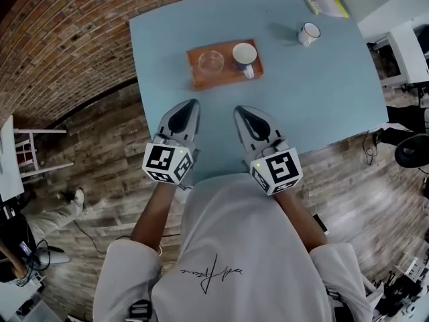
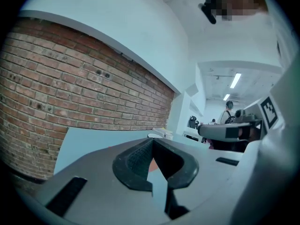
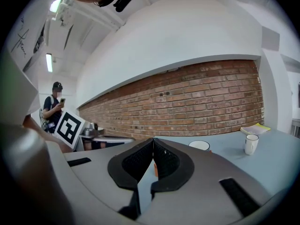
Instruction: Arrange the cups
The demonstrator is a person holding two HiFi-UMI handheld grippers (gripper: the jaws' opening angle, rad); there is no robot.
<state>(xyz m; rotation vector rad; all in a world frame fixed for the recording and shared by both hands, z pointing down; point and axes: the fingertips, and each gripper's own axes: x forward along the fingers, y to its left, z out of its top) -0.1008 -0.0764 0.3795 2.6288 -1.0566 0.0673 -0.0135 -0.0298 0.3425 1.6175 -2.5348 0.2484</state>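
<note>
On the blue table point(image 1: 315, 99) lies an orange tray point(image 1: 226, 77) that carries a clear glass cup point(image 1: 210, 61) and a blue-and-white mug point(image 1: 244, 57). A white mug point(image 1: 309, 33) stands alone further right and shows in the right gripper view as well point(image 3: 251, 144). My left gripper point(image 1: 194, 102) and right gripper point(image 1: 239, 109) hover side by side over the table's near edge, short of the tray. Both are shut with nothing between the jaws. The right gripper view shows the tray mug's rim point(image 3: 199, 145) just past my right gripper point(image 3: 153, 139). My left gripper point(image 2: 152, 142) points along the brick wall.
A yellow-edged book point(image 1: 324, 2) lies at the table's far right corner. A brick wall point(image 1: 60, 39) curves round the left side. A white stool point(image 1: 27, 149) and a person's foot point(image 1: 75, 196) are on the wooden floor at left. Office furniture stands at right point(image 1: 409, 52).
</note>
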